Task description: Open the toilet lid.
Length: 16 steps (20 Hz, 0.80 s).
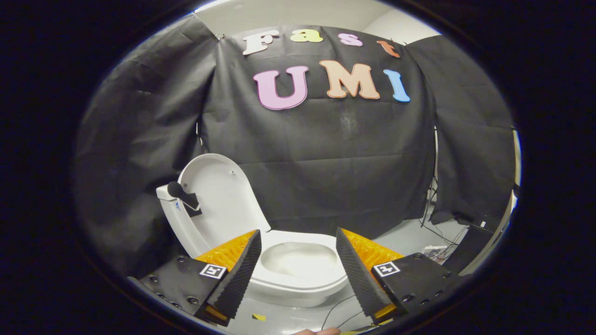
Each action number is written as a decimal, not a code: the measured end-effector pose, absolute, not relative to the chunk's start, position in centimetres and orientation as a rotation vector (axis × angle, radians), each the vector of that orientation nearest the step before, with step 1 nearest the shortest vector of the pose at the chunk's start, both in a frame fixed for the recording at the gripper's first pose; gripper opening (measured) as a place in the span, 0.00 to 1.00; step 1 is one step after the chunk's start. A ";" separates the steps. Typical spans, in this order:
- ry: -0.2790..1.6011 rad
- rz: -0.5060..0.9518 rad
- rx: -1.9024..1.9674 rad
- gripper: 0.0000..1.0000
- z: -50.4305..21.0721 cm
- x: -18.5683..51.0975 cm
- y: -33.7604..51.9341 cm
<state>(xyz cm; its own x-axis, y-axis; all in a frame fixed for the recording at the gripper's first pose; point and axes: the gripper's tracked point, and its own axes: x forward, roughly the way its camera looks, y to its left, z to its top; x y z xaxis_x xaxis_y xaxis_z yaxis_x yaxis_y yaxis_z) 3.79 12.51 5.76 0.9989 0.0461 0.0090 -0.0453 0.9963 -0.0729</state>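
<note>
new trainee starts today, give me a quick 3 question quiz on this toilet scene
1. True or false: the toilet lid is lying flat over the bowl.
2. What do the gripper fingers hold? A) the lid B) nothing, they stand apart C) the black handle
3. Fill in: the black handle is fixed to the ____ of the toilet.

Key:
1. False: the lid stands upright and the bowl is uncovered.
2. B: the fingers are wide apart, with the bowl seen between and beyond them.
3. Lid: it sits at the raised lid's edge.
</note>
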 end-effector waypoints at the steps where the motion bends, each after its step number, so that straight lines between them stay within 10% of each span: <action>1: -0.011 0.047 -0.069 0.99 5.8 3.8 12.6; 16: 0.004 0.047 -0.059 0.99 5.2 4.2 12.3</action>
